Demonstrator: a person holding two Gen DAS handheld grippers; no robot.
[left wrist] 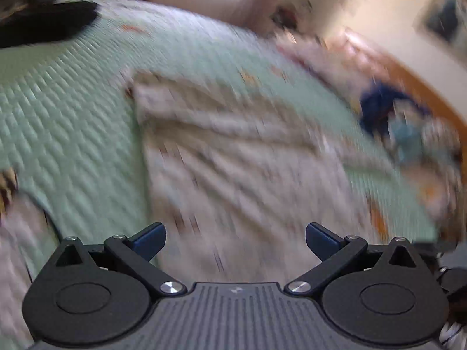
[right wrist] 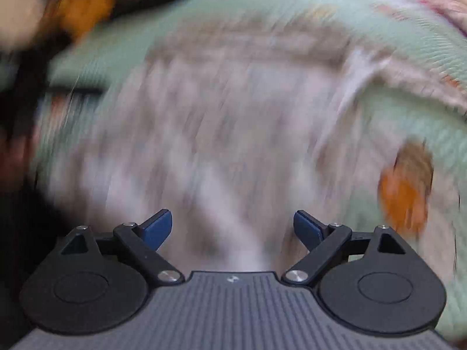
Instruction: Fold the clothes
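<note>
Pale green quilted bedspread (left wrist: 73,110) covers the bed and fills most of both views; scattered orange motifs on it, one large orange patch (right wrist: 405,186) near the right gripper's side. Both views heavily motion-blurred.

Pale patterned garment (left wrist: 233,151) lies spread on the bedspread, creased, with a folded band along its far edge. In the right wrist view the same garment (right wrist: 221,122) sits directly ahead of the fingers.

Heap of other clothes (left wrist: 408,128), blue and pale pieces, at the bed's far right edge. Black fabric item (left wrist: 43,23) at the far left corner.

Left gripper (left wrist: 235,242): jaws wide apart, nothing between the blue pads, above the garment.

Right gripper (right wrist: 232,229): jaws equally wide, empty, over the garment.

No legible writing; only a small pale emblem on each gripper body, unreadable.
</note>
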